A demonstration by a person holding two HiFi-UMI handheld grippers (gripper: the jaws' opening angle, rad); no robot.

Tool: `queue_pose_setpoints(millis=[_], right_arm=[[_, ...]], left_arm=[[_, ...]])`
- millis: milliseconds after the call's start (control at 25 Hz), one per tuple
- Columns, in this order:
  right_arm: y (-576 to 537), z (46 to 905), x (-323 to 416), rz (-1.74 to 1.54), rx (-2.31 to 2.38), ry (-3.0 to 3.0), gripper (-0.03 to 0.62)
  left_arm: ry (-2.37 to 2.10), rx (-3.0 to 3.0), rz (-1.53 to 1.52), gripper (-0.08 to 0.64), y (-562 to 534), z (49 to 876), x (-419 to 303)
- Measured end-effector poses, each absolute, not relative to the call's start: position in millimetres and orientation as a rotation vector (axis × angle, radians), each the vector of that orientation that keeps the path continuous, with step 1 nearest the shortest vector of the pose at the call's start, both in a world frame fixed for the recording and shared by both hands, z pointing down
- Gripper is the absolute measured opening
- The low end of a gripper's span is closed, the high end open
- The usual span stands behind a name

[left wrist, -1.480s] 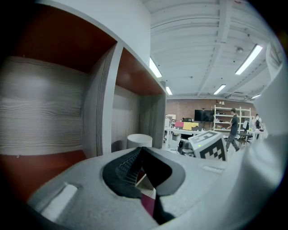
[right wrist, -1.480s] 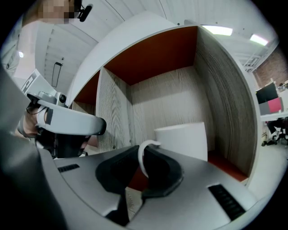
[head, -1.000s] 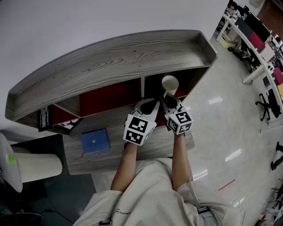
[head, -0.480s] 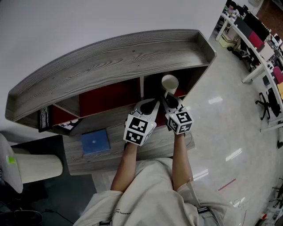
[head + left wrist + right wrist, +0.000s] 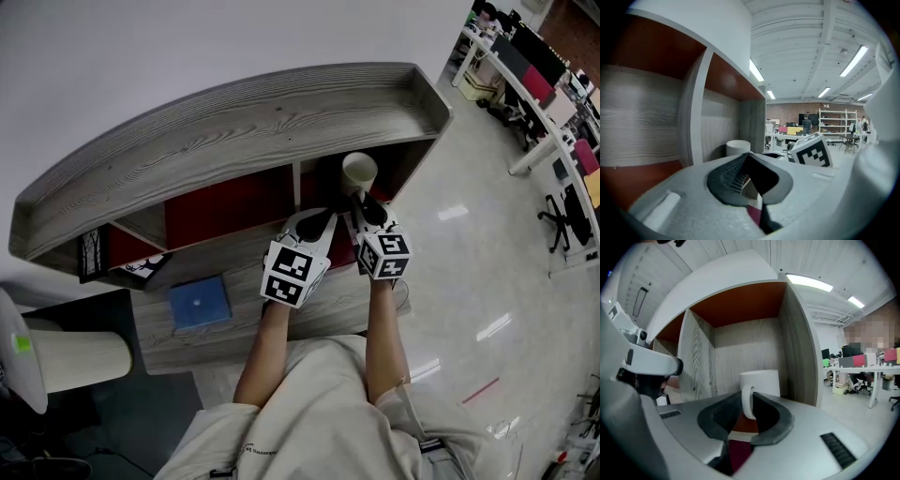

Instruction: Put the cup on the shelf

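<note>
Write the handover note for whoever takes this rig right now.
Left gripper: jaws together, empty, beside the right one.
Right gripper: jaws shut on the handle of the cup.
The cup is inside the rightmost compartment of the shelf; whether its base rests on the board cannot be told.
Left to do: set it down, open the jaws, withdraw.

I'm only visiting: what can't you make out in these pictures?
Right gripper view: the underside of the white handled cup, hidden behind the jaws of the right gripper; whether it rests on the grey wooden shelf is unclear.
Head view: the black-and-white item at the shelf's left end, partly under the top board, too small to identify.
Left gripper view: the distant person, too small.
</note>
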State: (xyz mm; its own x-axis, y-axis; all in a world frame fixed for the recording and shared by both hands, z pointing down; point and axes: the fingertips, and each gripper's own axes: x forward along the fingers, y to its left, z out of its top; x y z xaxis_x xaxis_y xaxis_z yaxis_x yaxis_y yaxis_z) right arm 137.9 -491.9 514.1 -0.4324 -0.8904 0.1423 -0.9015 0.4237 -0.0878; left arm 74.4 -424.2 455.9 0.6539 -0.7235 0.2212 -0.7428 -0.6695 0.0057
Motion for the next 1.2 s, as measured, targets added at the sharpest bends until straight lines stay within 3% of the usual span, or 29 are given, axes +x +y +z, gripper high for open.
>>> queue_pose_setpoints(millis=[1200], right_arm=[[-428, 514, 173, 0.219, 1.839, -2.419, 0.089]], left_arm=[[-1.149, 2.745, 0.285, 0.009, -390, 479, 87]])
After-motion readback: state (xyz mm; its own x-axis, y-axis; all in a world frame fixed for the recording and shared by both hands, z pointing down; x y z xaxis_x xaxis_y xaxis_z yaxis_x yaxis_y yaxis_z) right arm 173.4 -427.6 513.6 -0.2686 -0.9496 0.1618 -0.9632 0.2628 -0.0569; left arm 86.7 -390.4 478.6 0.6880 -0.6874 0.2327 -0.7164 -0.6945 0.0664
